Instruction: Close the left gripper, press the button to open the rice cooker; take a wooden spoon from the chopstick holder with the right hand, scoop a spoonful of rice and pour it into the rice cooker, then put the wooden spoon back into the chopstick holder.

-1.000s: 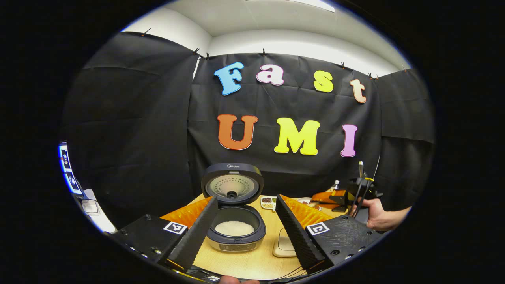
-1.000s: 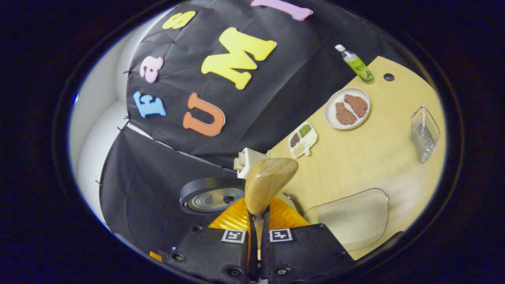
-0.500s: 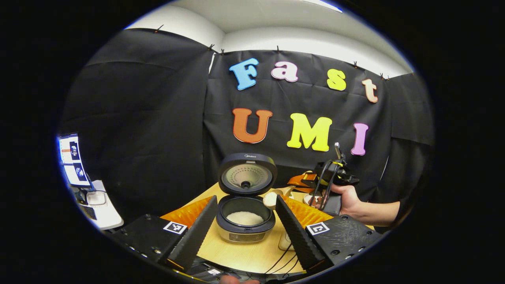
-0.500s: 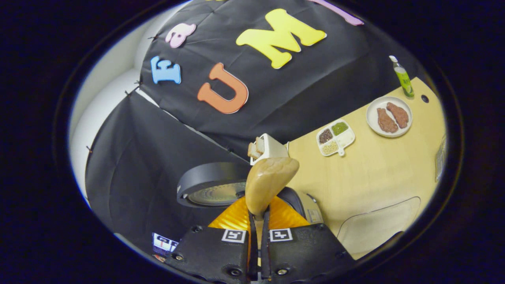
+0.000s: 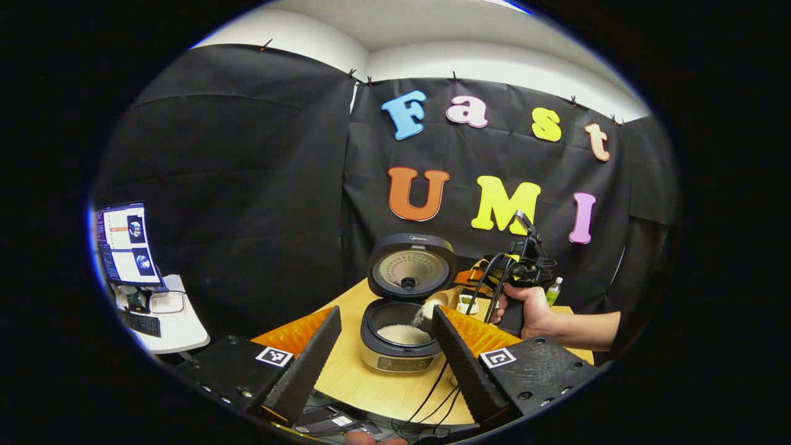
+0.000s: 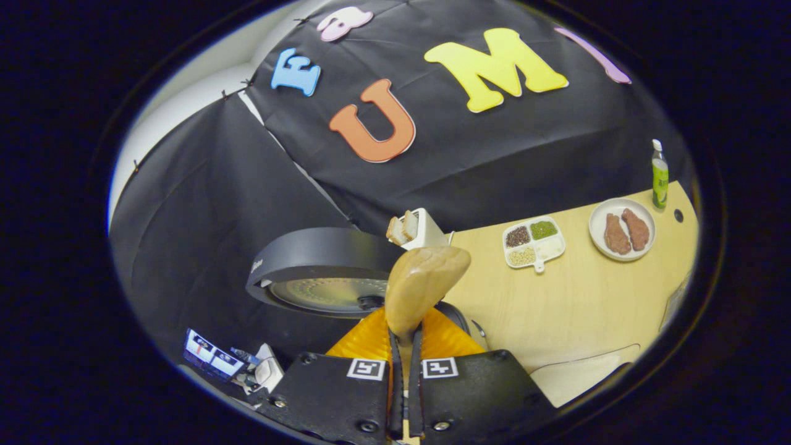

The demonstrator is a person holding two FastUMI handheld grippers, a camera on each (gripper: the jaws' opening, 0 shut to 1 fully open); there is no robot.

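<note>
Black cloth backs the wooden bench (image 6: pixel 575 309), where the rice cooker (image 5: pixel 401 346) stands near the front edge, lid (image 5: pixel 411 267) upright, white rice (image 5: pixel 405 334) inside. Over its rim, the right gripper (image 6: pixel 405 346) has its jaws clenched on the wooden spoon (image 6: pixel 423 284), tipped so grains spill into the pot. Nearer, the left gripper (image 5: pixel 386 358) hangs with jaws released, spread wide, grasping nothing. Toward the far edge sit a divided dish (image 6: pixel 532 242) and a plate (image 6: pixel 621 230).

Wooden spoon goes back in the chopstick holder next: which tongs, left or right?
Right. The right tongs are shut on the wooden spoon, tipping rice into the rice cooker. The left tongs are open and empty.
</note>
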